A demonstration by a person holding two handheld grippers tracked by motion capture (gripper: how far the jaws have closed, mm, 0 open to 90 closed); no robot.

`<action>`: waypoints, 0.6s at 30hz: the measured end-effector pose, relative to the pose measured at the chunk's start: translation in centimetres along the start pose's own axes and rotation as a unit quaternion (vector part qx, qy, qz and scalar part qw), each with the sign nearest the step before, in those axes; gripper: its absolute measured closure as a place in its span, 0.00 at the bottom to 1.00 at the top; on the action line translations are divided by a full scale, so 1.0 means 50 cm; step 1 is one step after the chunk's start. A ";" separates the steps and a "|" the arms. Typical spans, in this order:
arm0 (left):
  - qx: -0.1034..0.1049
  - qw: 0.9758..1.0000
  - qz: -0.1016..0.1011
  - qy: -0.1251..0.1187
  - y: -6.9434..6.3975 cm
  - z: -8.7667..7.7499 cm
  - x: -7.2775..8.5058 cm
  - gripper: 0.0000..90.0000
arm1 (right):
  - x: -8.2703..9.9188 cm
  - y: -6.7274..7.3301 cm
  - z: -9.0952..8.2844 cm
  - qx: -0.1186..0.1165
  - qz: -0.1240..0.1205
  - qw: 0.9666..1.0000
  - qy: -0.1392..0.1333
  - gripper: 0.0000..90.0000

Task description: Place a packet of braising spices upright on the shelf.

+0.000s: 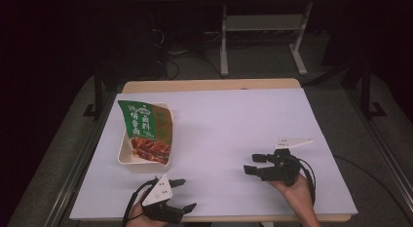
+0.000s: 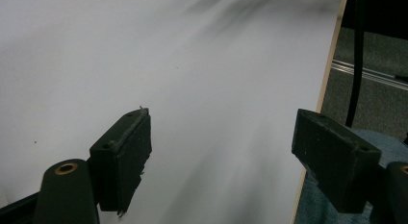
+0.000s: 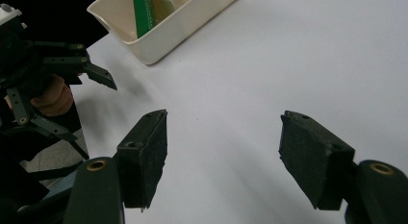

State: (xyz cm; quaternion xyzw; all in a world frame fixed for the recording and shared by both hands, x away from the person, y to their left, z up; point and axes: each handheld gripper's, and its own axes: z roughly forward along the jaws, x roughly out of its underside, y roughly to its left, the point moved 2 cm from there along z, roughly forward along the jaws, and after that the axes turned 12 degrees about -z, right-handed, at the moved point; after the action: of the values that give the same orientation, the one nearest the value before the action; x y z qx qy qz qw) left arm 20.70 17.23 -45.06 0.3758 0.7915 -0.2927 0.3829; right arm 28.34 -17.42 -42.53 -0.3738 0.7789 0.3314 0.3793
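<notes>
Two grippers hover with jaws spread and empty: the left gripper (image 1: 181, 194) at the near edge of the white tabletop (image 1: 234, 124), the right gripper (image 1: 254, 164) near right. A green snack packet (image 1: 146, 129) stands tilted in a cream tray (image 1: 125, 156) at the left (untouched, it seems). I judge no handling has begun.
</notes>
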 end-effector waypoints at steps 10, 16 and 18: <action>0.000 1.000 -0.002 -0.001 0.000 0.001 0.000 0.23 | 0.021 0.002 -0.010 0.002 0.004 1.000 0.007 0.36; 0.000 1.000 -0.003 -0.001 0.000 0.000 0.000 0.23 | 0.033 0.003 -0.016 0.001 0.007 1.000 0.008 0.35; 0.000 1.000 -0.003 -0.002 0.000 0.001 0.000 0.23 | 0.038 0.004 -0.017 0.001 0.010 1.000 0.009 0.35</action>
State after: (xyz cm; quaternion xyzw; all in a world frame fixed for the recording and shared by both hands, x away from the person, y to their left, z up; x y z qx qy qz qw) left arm 20.70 17.21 -45.09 0.3728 0.7921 -0.2940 0.3835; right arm 27.05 -18.63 -43.65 -0.3690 0.7862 0.3308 0.3692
